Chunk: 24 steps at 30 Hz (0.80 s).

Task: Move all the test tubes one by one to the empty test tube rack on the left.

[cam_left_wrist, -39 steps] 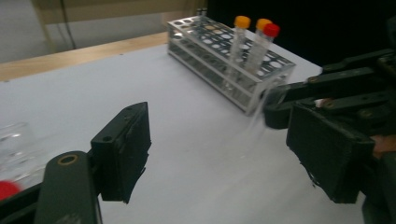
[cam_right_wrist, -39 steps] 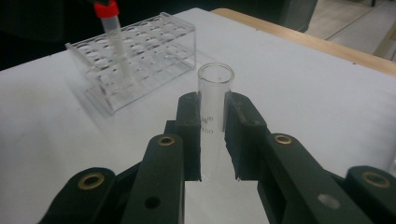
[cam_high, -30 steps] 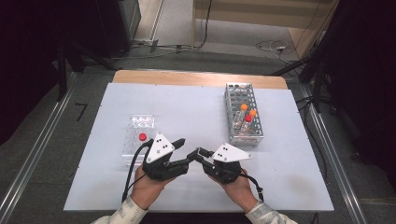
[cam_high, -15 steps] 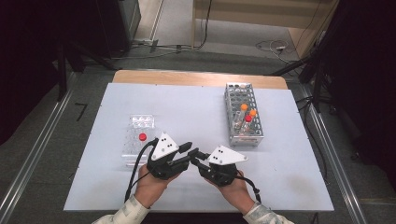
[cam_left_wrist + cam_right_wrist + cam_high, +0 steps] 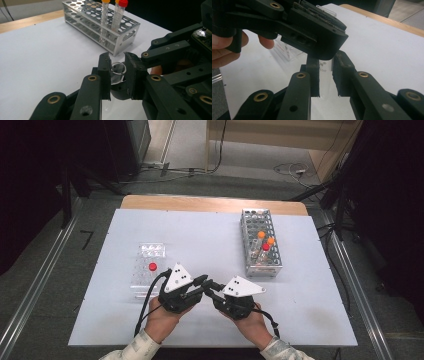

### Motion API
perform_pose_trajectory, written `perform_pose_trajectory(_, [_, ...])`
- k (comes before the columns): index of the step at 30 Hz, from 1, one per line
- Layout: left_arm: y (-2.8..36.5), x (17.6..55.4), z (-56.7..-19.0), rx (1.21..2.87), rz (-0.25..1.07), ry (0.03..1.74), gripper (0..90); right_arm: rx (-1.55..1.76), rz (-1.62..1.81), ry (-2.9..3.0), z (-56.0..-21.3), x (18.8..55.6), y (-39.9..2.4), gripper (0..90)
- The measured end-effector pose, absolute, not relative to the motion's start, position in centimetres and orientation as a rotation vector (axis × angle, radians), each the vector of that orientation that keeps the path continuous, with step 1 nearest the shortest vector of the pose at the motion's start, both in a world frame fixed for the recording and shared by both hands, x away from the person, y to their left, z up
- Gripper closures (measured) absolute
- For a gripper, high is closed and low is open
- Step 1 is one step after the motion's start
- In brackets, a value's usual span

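Two grippers meet over a white table (image 5: pixel 210 230)
Left gripper (image 5: pixel 204 281) and right gripper (image 5: pixel 209 286) both clench a clear tube (image 5: pixel 117 71); steel rack (image 5: pixel 260 242) beyond, grey floor (image 5: pixel 60 270) around

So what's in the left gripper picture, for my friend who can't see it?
Two black jaws of the left gripper pinch the open end of a clear tube, with the right gripper holding it from the other side. Behind on the white table stands a metal rack with orange-capped and red-capped tubes.

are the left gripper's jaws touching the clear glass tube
Touching. In the left gripper view, the left gripper, whose jaws have just been closing, clamps the clear glass tube at its open rim, pads against glass.
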<state>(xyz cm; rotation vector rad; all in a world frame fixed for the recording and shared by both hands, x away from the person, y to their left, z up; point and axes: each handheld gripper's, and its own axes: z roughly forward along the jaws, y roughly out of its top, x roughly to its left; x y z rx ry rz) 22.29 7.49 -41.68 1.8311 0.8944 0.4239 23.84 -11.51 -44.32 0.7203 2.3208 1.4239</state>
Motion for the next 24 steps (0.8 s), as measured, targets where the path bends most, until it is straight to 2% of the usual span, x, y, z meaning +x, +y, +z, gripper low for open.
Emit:
perform_pose_trajectory(5, [7.6, 22.3, -41.6, 1.831, 0.430, 0.893, 76.8, 0.723, 1.425, 2.326, -44.3, 23.8, -11.5, 71.9])
perform_pose_trajectory(11, [8.3, 22.2, -41.1, 1.807, 0.443, 0.904, 76.9, 0.693, 1.438, 2.363, -44.3, 24.0, -11.6, 46.8])
perform_pose_trajectory(15, [9.1, 22.2, -40.8, 1.788, 0.443, 0.917, 76.9, 0.711, 1.438, 2.375, -44.3, 24.2, -11.8, 35.6])
perform_pose_trajectory(24, [10.8, 21.9, -40.1, 1.763, 0.463, 0.935, 76.9, 0.759, 1.422, 2.367, -44.3, 24.7, -12.7, 26.0])
